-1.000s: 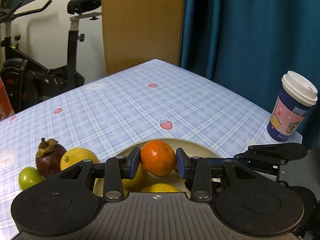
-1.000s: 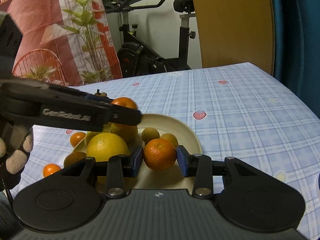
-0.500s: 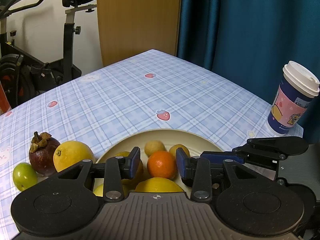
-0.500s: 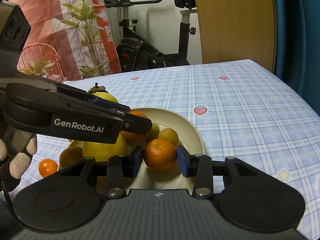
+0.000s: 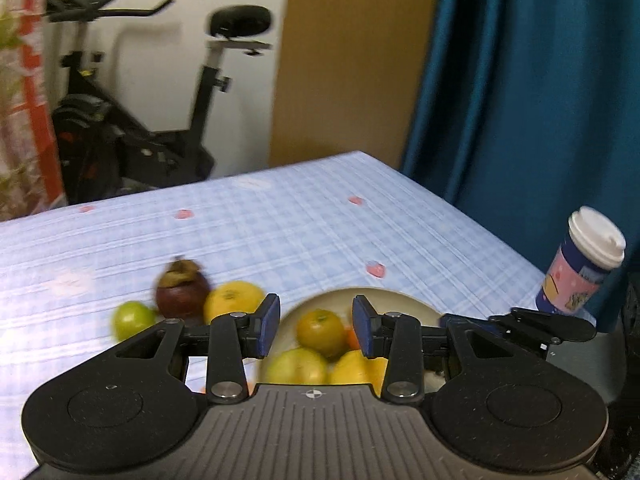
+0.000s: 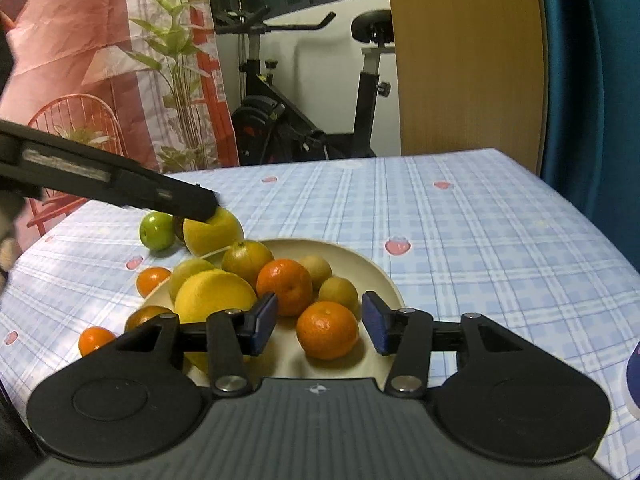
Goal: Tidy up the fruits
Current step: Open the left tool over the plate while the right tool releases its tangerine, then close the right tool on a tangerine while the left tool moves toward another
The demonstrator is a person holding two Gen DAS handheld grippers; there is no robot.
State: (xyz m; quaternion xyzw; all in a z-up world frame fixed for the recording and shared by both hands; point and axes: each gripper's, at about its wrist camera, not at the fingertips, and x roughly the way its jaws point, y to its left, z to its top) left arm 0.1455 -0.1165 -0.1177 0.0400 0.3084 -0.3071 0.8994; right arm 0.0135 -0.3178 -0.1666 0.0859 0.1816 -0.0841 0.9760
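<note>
A cream plate on the checked tablecloth holds several oranges, lemons and small yellow-green fruits; it also shows in the left wrist view. My right gripper is open over the plate's near side, its jaws apart around a tangerine that rests on the plate. My left gripper is open and empty above the plate's left part. Left of the plate lie a mangosteen, a lemon and a green fruit. The left gripper's finger reaches over the lemon.
A lidded paper cup stands at the table's right edge. Loose tangerines lie left of the plate. An exercise bike, a wooden panel and a blue curtain are behind the table.
My left gripper has let go of its orange onto the plate and swung left and up. My right gripper has opened, and its tangerine now rests on the plate.
</note>
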